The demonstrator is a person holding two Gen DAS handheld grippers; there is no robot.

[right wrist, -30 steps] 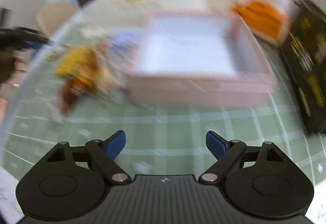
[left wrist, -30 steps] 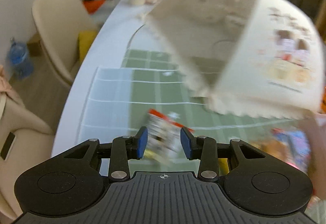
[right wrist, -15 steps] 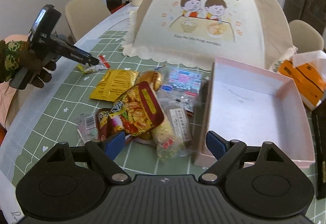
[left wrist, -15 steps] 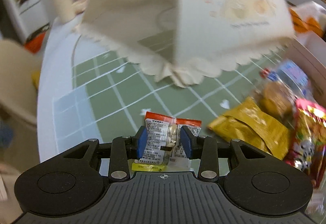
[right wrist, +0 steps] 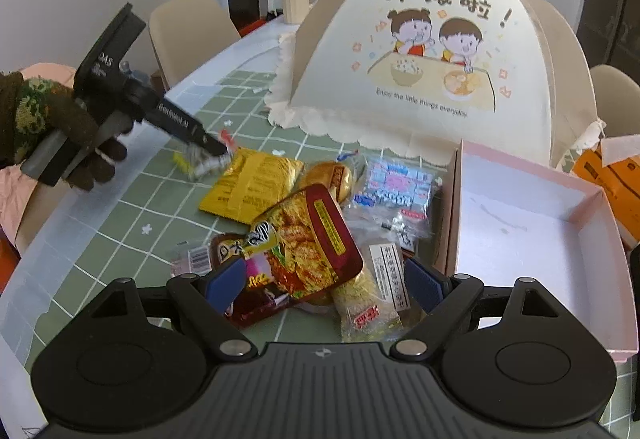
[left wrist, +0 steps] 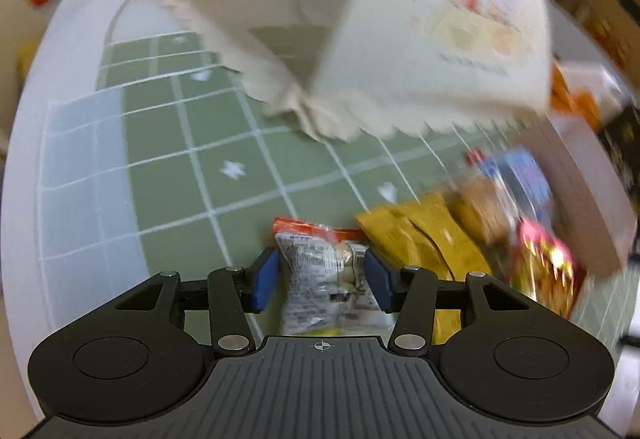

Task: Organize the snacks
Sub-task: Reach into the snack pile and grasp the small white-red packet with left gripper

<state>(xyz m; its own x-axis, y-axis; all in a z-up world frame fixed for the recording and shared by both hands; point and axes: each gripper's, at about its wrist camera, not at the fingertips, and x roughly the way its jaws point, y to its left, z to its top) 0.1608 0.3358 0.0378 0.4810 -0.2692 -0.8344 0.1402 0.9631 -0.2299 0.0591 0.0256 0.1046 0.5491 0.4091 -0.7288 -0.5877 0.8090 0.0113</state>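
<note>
Right wrist view: the right tool [right wrist: 320,285] hangs with its jaws wide and empty, above the near edge of a heap of snack packets [right wrist: 316,223] on the green checked worktop [right wrist: 132,215]. A red and gold packet [right wrist: 308,239] lies on top, a yellow packet [right wrist: 252,181] beyond it. Just right of the heap sits an open pink box [right wrist: 528,223]. Left of the heap, a gloved hand [right wrist: 76,143] holds the left tool [left wrist: 320,273]; its jaws are opening, with a small clear packet [left wrist: 324,271] between them, the pads just clear of it. Farthest back stands a cream mesh food cover [right wrist: 436,59] with a cartoon print.
</note>
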